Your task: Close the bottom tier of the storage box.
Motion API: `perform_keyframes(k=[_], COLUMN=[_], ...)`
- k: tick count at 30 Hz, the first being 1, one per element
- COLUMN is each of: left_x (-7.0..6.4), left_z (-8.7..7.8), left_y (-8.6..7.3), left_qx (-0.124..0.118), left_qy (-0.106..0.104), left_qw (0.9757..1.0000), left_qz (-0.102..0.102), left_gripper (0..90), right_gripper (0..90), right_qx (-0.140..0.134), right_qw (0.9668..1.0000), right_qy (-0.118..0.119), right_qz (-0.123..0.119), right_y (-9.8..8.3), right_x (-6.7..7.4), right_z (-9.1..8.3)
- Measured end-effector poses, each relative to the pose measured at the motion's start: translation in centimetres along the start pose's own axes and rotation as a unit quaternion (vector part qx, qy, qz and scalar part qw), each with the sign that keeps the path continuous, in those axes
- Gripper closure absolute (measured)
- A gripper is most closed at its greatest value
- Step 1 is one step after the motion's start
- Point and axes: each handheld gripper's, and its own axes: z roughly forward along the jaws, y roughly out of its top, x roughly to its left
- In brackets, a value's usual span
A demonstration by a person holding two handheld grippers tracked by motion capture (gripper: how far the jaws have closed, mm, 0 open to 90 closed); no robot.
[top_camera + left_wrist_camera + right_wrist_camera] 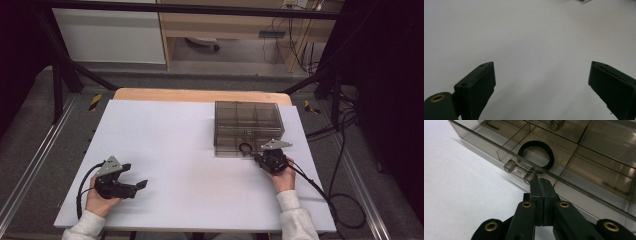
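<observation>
Right gripper view: right tongs [541, 182] clenched empty at the smoky compartment box's [599, 150] front latch [520, 171], likely to unlatch it; left tongs [541, 75] released over the desk [524, 30].

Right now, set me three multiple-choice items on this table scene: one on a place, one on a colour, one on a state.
1. Where does the black ring lie?
A. Inside the clear compartment box, in a front compartment
B. On the white table beside the left gripper
C. Between the left gripper's jaws

2. What colour is the table surface?
A. Green
B. White
C. Red

3. How do the jaws of the right gripper stand?
A. Wide open
B. Shut on the ring
C. Shut together, tips at the box's front latch

Answers:
1. A: the right gripper view shows the ring through the tinted lid.
2. B: the high view shows a white top on the table.
3. C: the right gripper view shows the pads pressed together with nothing between them, while the left gripper stands open.
</observation>
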Motion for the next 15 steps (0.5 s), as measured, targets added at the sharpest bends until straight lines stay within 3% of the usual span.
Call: perform_keyframes(k=[15], left_x=[0.03], left_z=[0.02], left_y=[-0.01], left_qx=[0.001], left_qy=[0.0], left_qw=[1.0], left_qz=[0.001], left_gripper=[7.0], right_gripper=[89.8], right_qx=[-0.001], right_qw=[1.0], right_qy=[-0.001], right_qz=[-0.002], right_y=[0.17], right_x=[-0.13], right_z=[0.18])
